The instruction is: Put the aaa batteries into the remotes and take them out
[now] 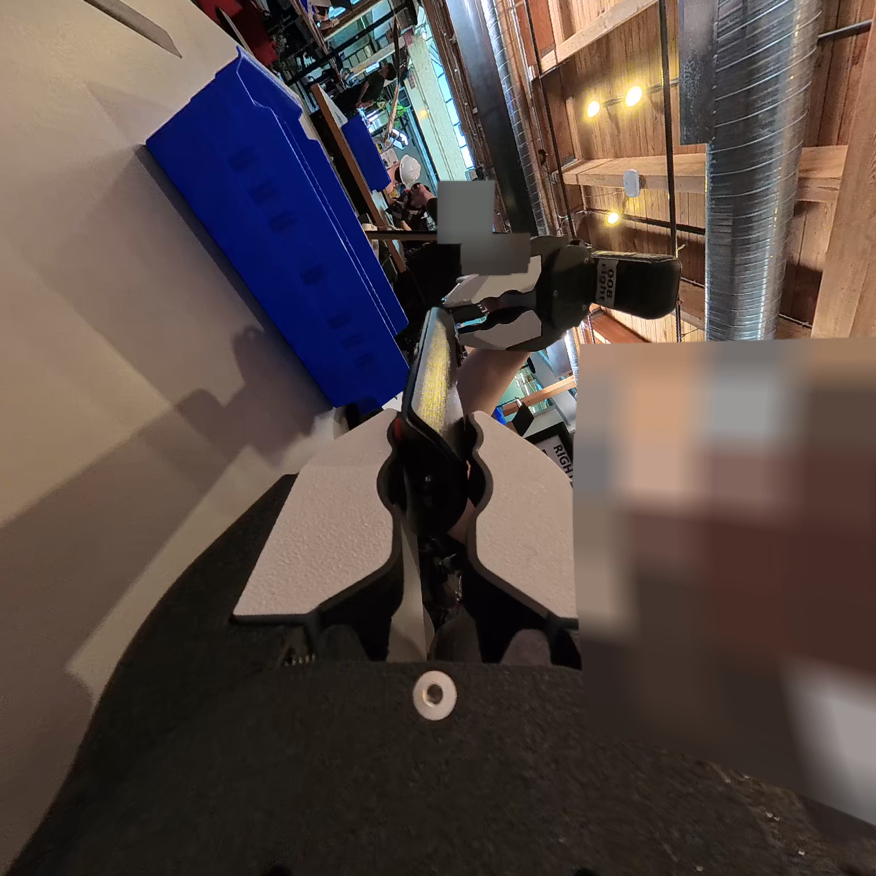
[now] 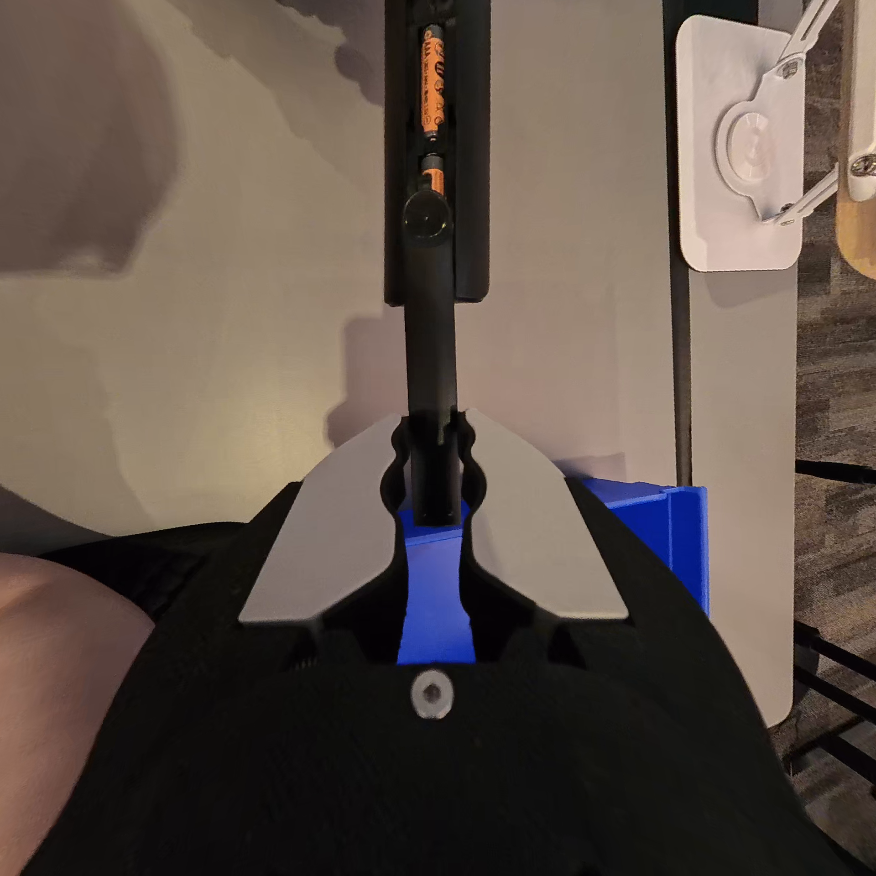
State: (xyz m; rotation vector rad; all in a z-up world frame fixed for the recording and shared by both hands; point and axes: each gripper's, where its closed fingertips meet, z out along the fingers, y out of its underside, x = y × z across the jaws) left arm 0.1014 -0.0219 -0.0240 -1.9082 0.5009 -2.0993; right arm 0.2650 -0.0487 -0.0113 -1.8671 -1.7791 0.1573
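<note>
In the left wrist view my left gripper (image 1: 433,422) is shut on one end of a black remote (image 1: 432,374) and holds it up off the table, tilted. My right gripper (image 1: 479,308) shows at the remote's far end. In the right wrist view my right gripper (image 2: 431,419) is shut on a long narrow black battery cover (image 2: 429,355). The cover's far end, with a round knob (image 2: 425,218), lies over the remote's (image 2: 471,189) open battery compartment. Two orange AAA batteries sit in line in it, the upper one (image 2: 433,80) bare, the lower one (image 2: 433,177) partly hidden.
A blue plastic bin (image 1: 284,227) stands on the white table (image 1: 95,284) to the left; it also shows in the right wrist view (image 2: 663,535) below my right gripper. A white stand base (image 2: 739,142) sits at the table's right edge. A person's arm (image 2: 57,663) is at lower left.
</note>
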